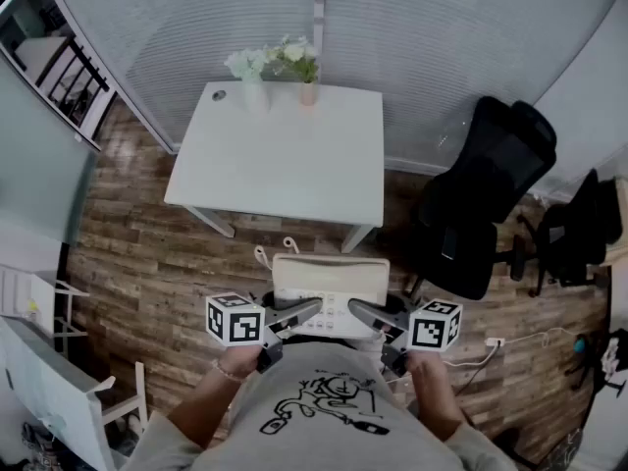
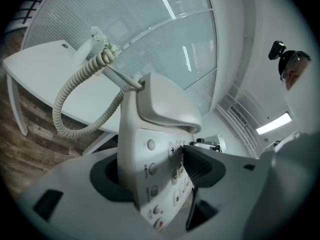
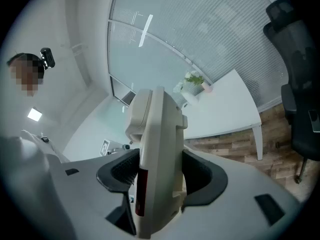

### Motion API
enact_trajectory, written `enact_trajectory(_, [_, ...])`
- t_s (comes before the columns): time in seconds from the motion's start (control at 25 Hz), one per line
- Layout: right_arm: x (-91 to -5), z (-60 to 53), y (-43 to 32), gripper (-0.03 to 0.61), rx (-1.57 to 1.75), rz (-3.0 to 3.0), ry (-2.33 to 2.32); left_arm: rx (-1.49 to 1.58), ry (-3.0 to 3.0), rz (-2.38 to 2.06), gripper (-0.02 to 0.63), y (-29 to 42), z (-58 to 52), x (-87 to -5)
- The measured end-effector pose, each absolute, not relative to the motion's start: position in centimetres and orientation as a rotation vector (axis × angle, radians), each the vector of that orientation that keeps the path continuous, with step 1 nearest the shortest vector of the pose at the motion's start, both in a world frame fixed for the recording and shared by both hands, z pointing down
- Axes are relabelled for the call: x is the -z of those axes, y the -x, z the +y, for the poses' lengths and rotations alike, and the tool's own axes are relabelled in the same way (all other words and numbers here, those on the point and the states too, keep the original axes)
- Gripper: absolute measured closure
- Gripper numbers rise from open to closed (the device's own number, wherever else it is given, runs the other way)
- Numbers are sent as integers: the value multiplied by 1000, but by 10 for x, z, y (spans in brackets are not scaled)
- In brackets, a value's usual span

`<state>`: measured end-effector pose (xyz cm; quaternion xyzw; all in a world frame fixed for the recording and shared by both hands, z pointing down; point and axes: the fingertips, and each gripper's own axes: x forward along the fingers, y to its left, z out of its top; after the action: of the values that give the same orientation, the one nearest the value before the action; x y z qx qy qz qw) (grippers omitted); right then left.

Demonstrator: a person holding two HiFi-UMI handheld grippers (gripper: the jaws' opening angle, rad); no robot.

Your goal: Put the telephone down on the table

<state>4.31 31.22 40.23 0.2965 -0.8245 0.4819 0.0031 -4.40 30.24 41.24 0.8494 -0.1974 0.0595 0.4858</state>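
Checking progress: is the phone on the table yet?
No. The left gripper and right gripper hold the phone over the floor, short of the table.

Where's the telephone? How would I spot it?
Find the white table by the glass wall. On the near side of it, above the wood floor, the left hand-held gripper and right hand-held gripper hold the telephone between them. It's the only cream box with buttons and a curly cord.
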Motion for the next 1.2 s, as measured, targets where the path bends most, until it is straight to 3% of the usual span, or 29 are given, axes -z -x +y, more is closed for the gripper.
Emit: enact_trajectory(1.2, [-402, 300, -60, 296, -1523, -2587, -914, -155, -2052, -495, 318, 28, 291, -409])
